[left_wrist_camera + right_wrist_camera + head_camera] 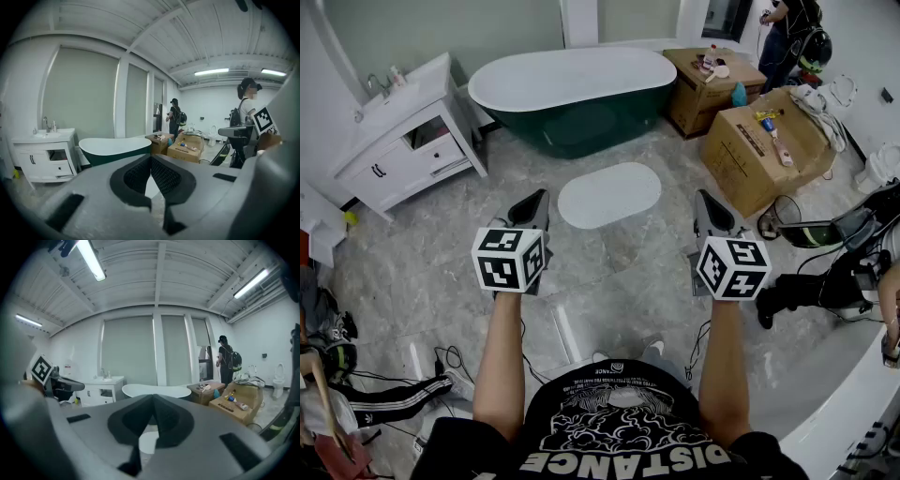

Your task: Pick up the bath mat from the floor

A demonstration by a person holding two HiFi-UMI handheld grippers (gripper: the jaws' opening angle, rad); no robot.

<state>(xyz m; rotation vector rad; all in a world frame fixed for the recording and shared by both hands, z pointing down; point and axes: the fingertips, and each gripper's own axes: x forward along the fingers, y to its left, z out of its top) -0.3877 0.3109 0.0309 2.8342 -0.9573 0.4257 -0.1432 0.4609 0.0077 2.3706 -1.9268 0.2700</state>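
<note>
On the marble floor (609, 272) at my 12 o'clock: white oval bath mat (609, 194), lying flat, nothing touching it. I'm holding both tools in the air short of it, with the left gripper (536, 199) near the mat's 9 o'clock side and the right gripper (707, 201) further off at its 3 o'clock. Both pairs of jaws are pressed together with nothing between them. Each gripper view shows the pads meeting and the pale mat below the tips. Beyond the mat at 12 is a dark green bathtub (572, 94) with a white rim. White vanity (403, 131) at 10. Cardboard boxes (769, 145) at 1–2 o'clock, small items on top. A person (787, 37) stands far off at 1.
</note>
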